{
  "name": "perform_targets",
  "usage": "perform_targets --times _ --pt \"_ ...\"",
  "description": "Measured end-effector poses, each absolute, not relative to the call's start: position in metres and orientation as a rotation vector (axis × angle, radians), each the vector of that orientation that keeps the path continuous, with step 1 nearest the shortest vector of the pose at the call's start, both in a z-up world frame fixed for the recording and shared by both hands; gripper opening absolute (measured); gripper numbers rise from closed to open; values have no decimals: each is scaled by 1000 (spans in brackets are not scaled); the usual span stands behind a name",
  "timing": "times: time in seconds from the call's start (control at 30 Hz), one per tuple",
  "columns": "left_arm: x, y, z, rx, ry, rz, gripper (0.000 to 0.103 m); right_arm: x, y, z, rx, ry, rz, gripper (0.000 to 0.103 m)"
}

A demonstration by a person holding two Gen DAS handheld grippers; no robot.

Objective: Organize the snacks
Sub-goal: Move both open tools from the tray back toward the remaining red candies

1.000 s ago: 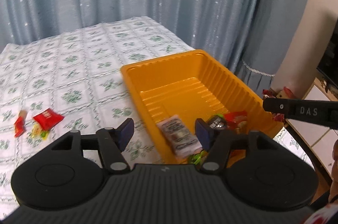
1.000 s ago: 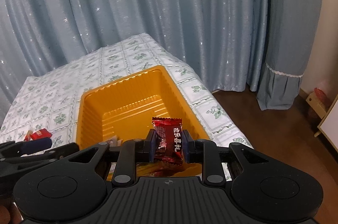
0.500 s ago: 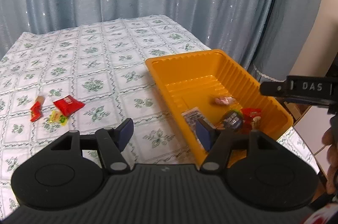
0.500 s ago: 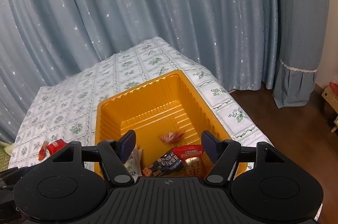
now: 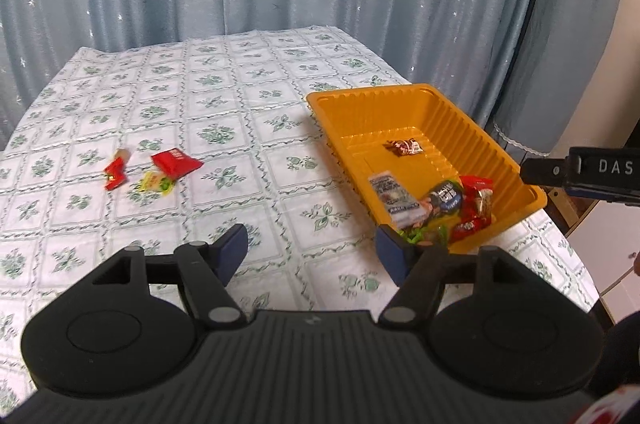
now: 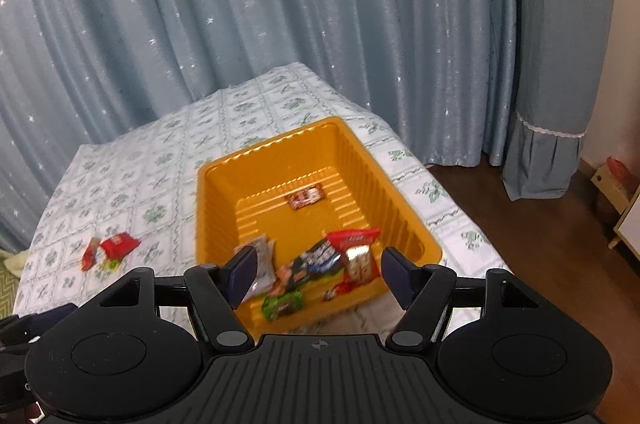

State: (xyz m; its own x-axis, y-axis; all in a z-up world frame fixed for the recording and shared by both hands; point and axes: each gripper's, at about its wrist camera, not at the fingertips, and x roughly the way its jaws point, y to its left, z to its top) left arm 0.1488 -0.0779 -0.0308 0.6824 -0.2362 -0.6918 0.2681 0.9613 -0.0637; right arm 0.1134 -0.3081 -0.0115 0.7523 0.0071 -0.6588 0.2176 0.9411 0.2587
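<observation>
Blue-grey curtains [image 6: 280,23] sprinkled with small white stars hang in folds across the whole back of the room, and a separate panel [image 6: 556,63] at the right has a white lace band above a gathered hem. The tabletop [image 5: 200,111] wears a white cloth printed with a grid of green flower sprigs. Right of it lies dark brown wooden floor [image 6: 520,224], with a cream wall [image 6: 624,83] and the edge of pale furniture [image 6: 628,220].
</observation>
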Motion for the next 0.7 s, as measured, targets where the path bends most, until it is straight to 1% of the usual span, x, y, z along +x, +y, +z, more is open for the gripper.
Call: perform_targets --times 0.3,0.7 --pt "118 -56 -15 30 752 -242 72 86 -274 -3 305 717 -75 69" --pt "100 -31 -5 21 736 -203 78 78 -245 4 281 713 -28 69"
